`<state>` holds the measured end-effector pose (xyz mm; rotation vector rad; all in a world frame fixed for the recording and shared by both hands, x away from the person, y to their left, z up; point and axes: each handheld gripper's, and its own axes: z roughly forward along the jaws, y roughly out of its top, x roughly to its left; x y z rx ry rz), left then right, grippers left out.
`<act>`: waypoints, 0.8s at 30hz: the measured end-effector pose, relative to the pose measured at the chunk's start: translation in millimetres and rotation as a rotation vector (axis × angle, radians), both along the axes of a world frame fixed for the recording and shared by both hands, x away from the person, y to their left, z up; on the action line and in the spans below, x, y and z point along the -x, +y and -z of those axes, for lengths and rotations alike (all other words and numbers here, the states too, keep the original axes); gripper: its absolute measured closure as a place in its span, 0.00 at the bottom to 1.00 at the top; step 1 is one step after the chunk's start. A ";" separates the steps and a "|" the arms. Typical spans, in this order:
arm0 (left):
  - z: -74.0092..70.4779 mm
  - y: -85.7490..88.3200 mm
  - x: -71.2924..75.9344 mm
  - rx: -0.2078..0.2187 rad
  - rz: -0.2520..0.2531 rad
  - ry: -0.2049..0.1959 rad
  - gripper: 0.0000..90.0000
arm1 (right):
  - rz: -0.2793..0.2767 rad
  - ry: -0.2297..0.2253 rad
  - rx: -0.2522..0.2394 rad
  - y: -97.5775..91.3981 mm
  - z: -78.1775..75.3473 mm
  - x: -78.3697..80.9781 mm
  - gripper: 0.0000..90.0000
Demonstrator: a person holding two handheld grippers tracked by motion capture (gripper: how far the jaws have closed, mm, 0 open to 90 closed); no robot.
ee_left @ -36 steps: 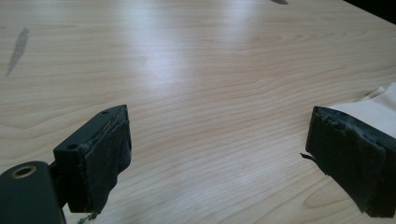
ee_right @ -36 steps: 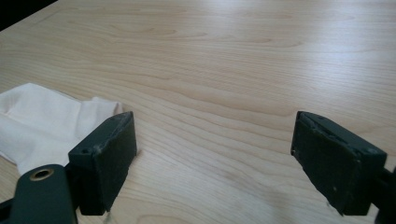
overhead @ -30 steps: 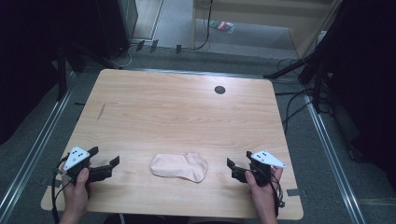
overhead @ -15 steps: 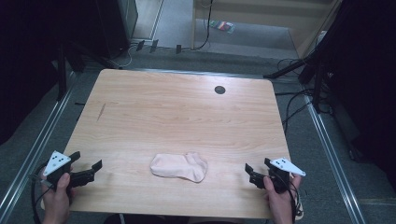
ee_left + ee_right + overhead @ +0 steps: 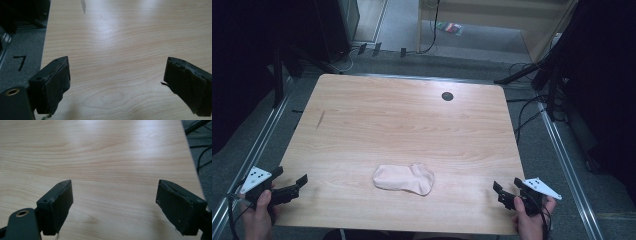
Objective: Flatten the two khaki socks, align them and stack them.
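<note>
At the near left corner of the light wooden tabletop, the left hand-held gripper hangs over the edge, gripped by a hand that comes in from below. It carries a grey three-cornered plate on top. In the left gripper view its two black padded jaws stand wide apart with nothing between them but bare wood grain; the tabletop's left edge and grey carpeted floor show beside the left jaw, with a black mark like a "7" on the floor.

A short dark streak marks the tabletop near its left edge, farther back.

A pale pink sock lies flat near the middle of the near edge, well apart from both grippers, its long side running left to right.

A small dark round hole sits near the far edge, right of centre.

At the near right corner, the right hand-held gripper is held by the other hand. Its jaws are likewise spread wide and empty in the right gripper view, over bare wood, with the tabletop's right edge and dark cables on the floor beyond.
</note>
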<state>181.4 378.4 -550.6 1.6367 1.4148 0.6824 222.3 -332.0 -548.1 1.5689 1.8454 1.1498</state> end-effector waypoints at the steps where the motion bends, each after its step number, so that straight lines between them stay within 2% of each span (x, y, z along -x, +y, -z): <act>1: 0.3 0.2 -0.3 0.004 0.000 0.000 0.08 | 0.007 -0.001 -0.003 -3.1 0.2 1.4 0.16; 5: 1.7 -0.6 -2.5 0.004 0.008 0.002 0.08 | 0.034 -0.001 -0.032 -12.9 0.2 6.1 0.16; 11: 2.4 4.6 -5.0 0.056 -0.010 0.014 0.09 | 0.040 0.002 -0.050 -14.9 0.6 5.0 0.16; 15: 2.4 3.6 -5.5 0.050 -0.002 0.016 0.08 | 0.047 0.009 -0.071 -17.0 1.0 4.0 0.16; 24: 2.6 3.5 -6.7 0.053 0.001 0.019 0.08 | 0.047 0.015 -0.064 -16.7 1.2 2.6 0.17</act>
